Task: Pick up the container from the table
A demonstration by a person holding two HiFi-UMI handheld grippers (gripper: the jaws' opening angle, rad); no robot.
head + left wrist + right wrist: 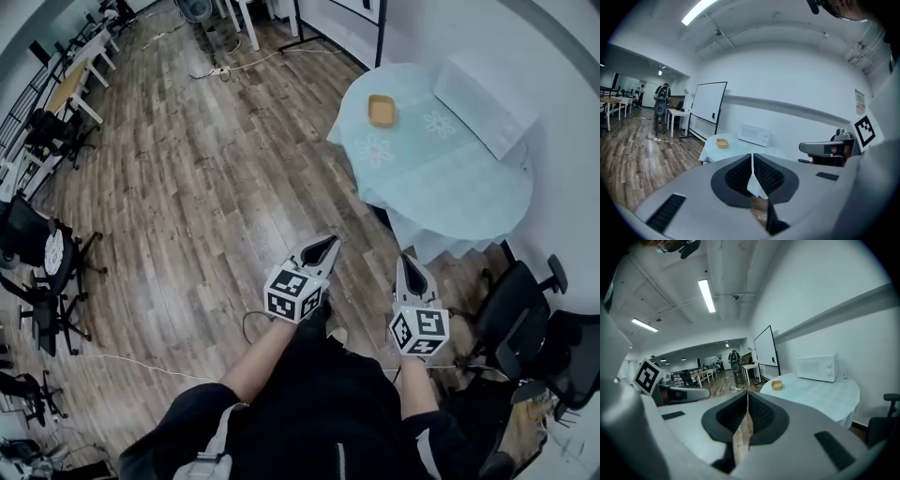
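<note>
On the round bench [450, 178], near the white microwave [483, 103], sits the small tan container [381, 110]; whether anything lies in it is too small to tell. Both claws hang over the wooden floor [216, 187], well apart from the microwave. The left claw [752, 164] has its jaws pressed together on nothing, and so does the right claw [747, 404], with only a thin seam between them. Each claw's grey body hides the bench's near edge in its own view.
</note>
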